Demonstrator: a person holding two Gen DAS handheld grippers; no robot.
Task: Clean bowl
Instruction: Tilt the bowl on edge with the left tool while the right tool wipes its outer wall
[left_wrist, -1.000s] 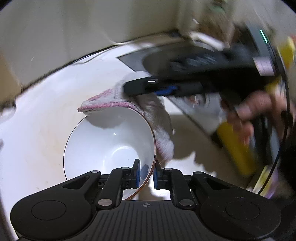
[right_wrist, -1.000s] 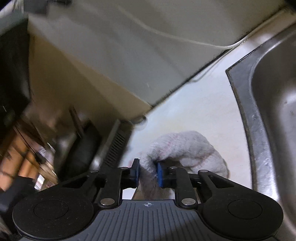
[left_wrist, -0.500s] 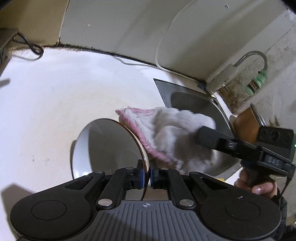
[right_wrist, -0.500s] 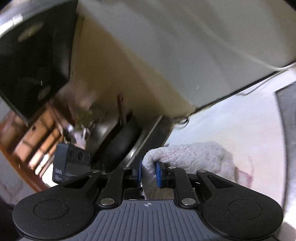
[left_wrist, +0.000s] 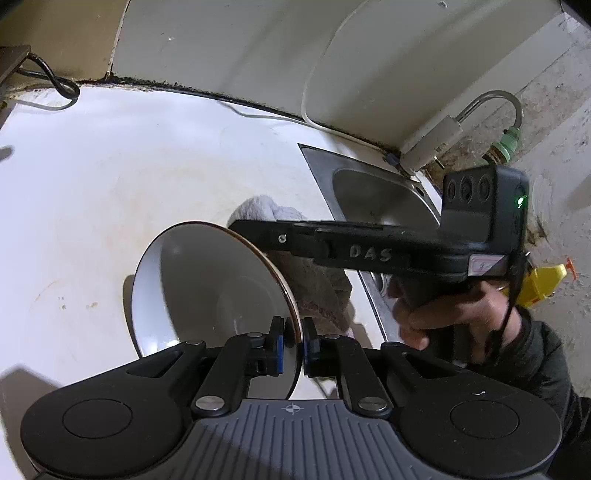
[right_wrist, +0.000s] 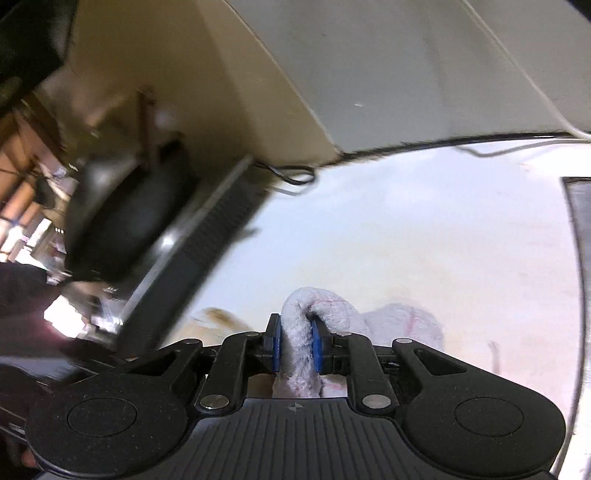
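Up on its edge, the white bowl (left_wrist: 207, 291) with a thin brown rim is tilted above the white countertop (left_wrist: 110, 177), its hollow facing left in the left wrist view. The left gripper (left_wrist: 292, 345) is clamped on the bowl's rim, one blue pad inside the bowl and the other against its outer wall. Just behind the bowl, against its outer side, hangs a white terry cloth (left_wrist: 314, 291) with faint pink stripes. The right gripper (right_wrist: 295, 345) pinches a fold of that cloth (right_wrist: 297, 347) between its blue pads, and in the left wrist view its black body stretches across from the right, held by a person's hand (left_wrist: 447, 310) in a dark sleeve. Beyond the cloth, a stainless steel sink (left_wrist: 373, 199) is set into the countertop, with a curved metal tap (left_wrist: 495, 99) at the wall behind it. A black cable (left_wrist: 55, 83) loops at the counter's far left corner. A yellow object (left_wrist: 543, 280) shows at the right edge; what it is cannot be told.
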